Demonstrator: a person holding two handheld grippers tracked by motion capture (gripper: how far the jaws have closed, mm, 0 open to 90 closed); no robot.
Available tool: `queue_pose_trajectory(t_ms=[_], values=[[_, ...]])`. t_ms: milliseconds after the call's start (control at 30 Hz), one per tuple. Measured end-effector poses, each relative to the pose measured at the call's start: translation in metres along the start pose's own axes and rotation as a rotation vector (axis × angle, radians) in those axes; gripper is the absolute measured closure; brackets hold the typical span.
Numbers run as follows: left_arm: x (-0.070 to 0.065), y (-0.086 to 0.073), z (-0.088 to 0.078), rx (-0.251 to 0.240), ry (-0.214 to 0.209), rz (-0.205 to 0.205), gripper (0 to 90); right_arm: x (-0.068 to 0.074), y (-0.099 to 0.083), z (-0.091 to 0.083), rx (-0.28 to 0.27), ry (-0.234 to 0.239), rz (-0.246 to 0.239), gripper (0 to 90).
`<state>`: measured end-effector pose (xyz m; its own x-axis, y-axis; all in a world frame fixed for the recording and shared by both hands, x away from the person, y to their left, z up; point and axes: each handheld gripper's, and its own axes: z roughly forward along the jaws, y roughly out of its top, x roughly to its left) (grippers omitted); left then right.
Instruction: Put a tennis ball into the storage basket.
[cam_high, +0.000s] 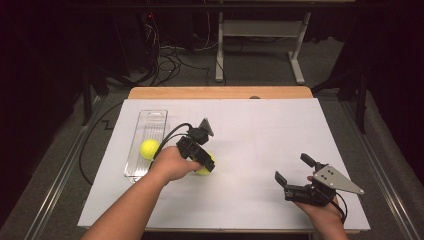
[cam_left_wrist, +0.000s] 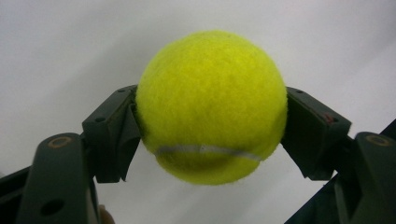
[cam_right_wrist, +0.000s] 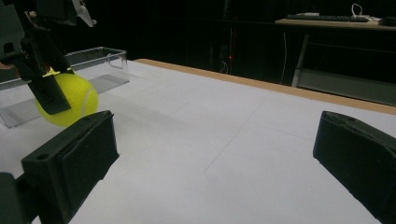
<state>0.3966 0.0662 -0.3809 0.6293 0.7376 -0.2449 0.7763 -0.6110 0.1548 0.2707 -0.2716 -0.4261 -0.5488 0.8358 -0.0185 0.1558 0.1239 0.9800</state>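
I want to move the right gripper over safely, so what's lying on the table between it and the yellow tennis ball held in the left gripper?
Nothing: the high view shows bare white table between the right gripper and the yellow tennis ball clamped by the left gripper.

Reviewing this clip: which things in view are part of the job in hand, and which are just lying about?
In the job:
- tennis ball clamped in the left hand-held gripper
- clear plastic tray
- second tennis ball lying in that tray

Lying about:
- right hand-held gripper, open and idle on the white table
- desk frame and cables on the floor behind
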Motion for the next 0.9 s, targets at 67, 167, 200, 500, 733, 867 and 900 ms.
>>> queue_pose_trajectory(t_ms=[67,167,200,500,733,867,900], values=[[0.0,-0.002,-0.002,-0.005,-0.005,-0.002,27.1,0.0,0.0,0.0,-0.002,-0.001,0.0,0.1],[0.0,-0.004,-0.002,-0.002,-0.004,0.002,27.1,0.001,0.0,0.0,-0.002,-0.002,-0.002,0.1],[0.0,-0.005,-0.003,-0.001,-0.007,0.002,27.1,0.001,0.0,0.0,-0.002,-0.003,-0.002,0.1],[0.0,-0.014,-0.013,-0.009,-0.018,0.003,27.1,0.0,0.0,-0.001,-0.005,-0.006,0.0,0.1],[0.003,-0.02,-0.023,-0.023,-0.024,-0.009,27.2,-0.001,0.0,-0.001,-0.001,-0.006,0.003,0.1],[0.006,-0.024,-0.028,-0.015,-0.021,-0.013,27.2,0.001,0.0,0.0,0.0,-0.005,0.0,0.1],[0.008,-0.027,-0.032,-0.021,-0.02,-0.023,27.2,0.001,0.0,0.0,-0.001,-0.006,-0.001,0.1]])
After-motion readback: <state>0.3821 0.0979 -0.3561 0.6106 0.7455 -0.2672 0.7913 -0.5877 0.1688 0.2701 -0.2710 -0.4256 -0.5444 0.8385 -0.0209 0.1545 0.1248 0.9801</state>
